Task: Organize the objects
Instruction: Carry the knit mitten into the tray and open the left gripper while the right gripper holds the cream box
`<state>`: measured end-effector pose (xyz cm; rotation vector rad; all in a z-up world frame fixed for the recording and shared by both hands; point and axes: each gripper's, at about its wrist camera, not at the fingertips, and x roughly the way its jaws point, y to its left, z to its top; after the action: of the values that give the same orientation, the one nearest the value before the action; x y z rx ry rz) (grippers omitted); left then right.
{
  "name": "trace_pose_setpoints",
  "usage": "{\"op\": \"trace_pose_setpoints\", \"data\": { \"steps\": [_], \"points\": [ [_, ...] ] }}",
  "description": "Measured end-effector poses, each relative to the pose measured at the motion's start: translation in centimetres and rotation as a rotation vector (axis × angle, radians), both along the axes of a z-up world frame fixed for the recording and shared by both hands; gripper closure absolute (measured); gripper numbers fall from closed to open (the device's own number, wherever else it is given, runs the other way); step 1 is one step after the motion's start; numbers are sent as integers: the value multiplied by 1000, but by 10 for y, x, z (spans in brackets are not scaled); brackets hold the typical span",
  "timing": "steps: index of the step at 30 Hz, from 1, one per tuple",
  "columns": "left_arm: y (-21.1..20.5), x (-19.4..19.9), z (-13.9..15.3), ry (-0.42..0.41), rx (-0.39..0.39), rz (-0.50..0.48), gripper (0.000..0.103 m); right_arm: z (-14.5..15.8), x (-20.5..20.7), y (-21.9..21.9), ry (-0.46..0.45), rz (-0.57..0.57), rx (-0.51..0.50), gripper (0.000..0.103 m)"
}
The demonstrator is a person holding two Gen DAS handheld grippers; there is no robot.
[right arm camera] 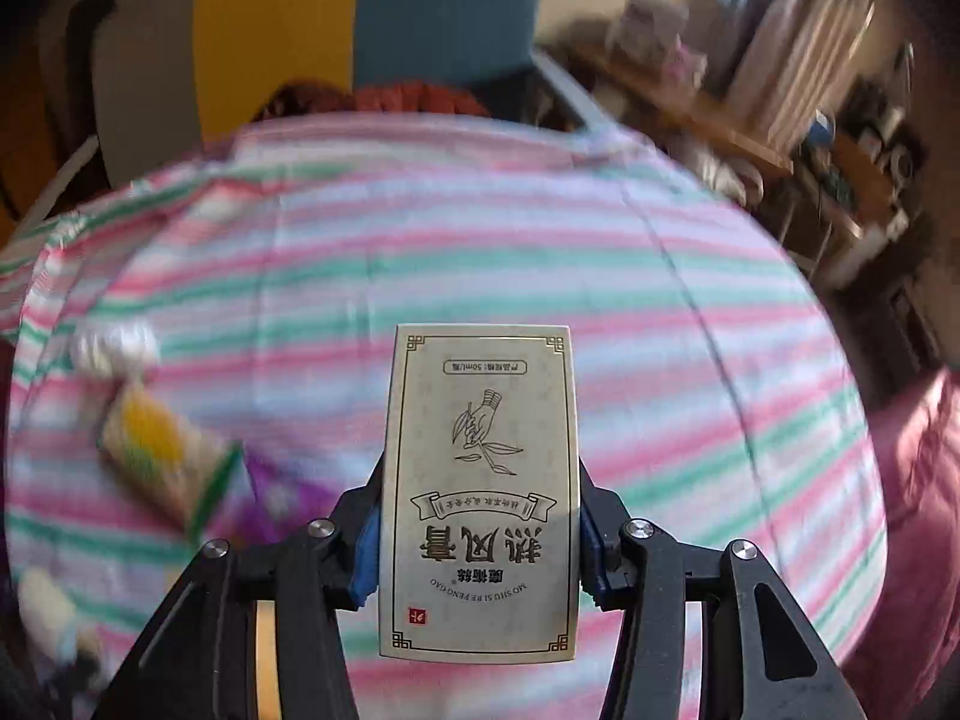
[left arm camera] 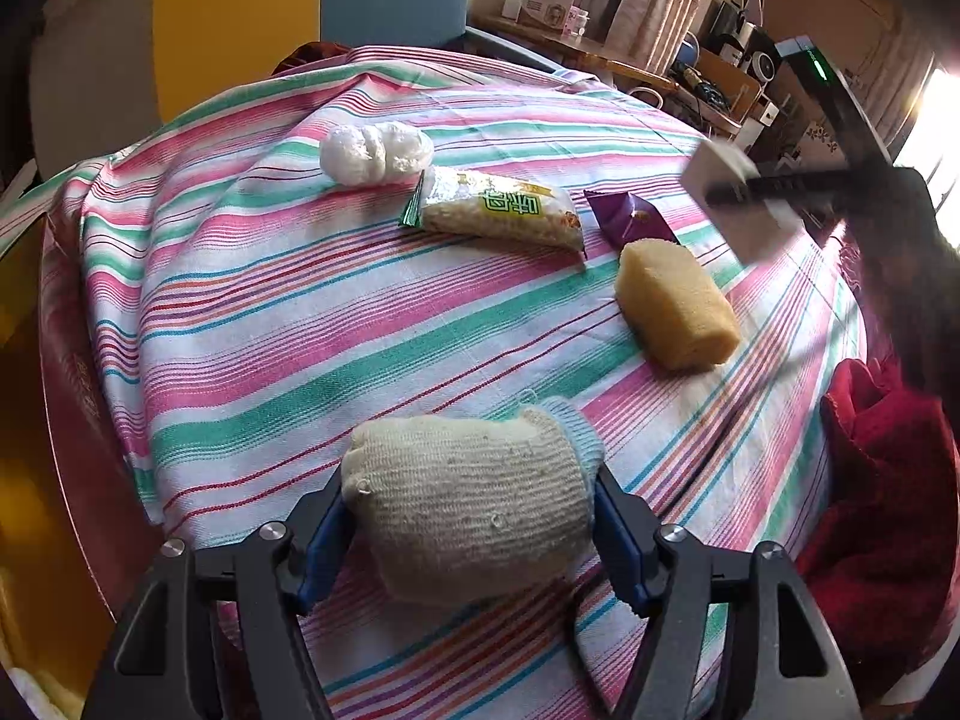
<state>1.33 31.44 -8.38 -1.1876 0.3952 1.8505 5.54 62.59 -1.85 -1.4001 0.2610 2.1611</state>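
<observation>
L gripper (left arm camera: 468,531) is clamped on a rolled knit work glove (left arm camera: 474,498), cream w/ a pale-blue cuff, blue pads pressing both sides. The glove sits at the near edge of the striped cloth (left arm camera: 300,324) covering the desk, bottom apparently touching the fabric. Judging by looks: soft, light, squashes under the pads, won't slip much thanks to the rough knit. Mid-body grip seems right; grabbing the cuff alone would prob let it unroll.

R gripper (right arm camera: 480,546) is closed on a small printed carton (right arm camera: 480,492), pads on its two narrow side edges, near the lower half. The carton is lifted clear of the cloth, over the desk's right part; the left wrist view shows it blurred in the air. Likely light, stiff cardboard w/ smooth sides, so it could slide or dent if squeezed hard. Edge grip near the middle looks ok.

Count on the cloth, not held:
- 1 white wrapped bundle (left arm camera: 375,153), far side
- 1 noodle-type snack pack (left arm camera: 498,213), just beside the bundle
- 1 purple snack wrapper (left arm camera: 630,216), touching the sponge's far end
- 1 yellow sponge (left arm camera: 675,303)

Plus 1 glove, 1 carton in grippers. 6 items total. Red fabric (left arm camera: 882,480) bunched at the right edge, off the cloth.
</observation>
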Motion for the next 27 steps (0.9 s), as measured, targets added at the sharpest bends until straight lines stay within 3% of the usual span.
{"op": "trace_pose_setpoints", "data": {
  "steps": [5, 12, 17, 27],
  "points": [
    [-3, 6, 8, -1, 11, 9, 33, -22, 35, -14, 14, -74, -74, 52],
    [-23, 29, 38, 29, 86, -3, 33, -36, 34, -19, -30, -68, -48, 52],
    [-50, 28, 64, 46, 148, 39, 33, -37, 31, -22, -40, -50, -14, 52],
    [-146, -55, 88, 37, 182, 348, 33, -40, 27, -26, -62, -30, 12, 52]
  ]
}}
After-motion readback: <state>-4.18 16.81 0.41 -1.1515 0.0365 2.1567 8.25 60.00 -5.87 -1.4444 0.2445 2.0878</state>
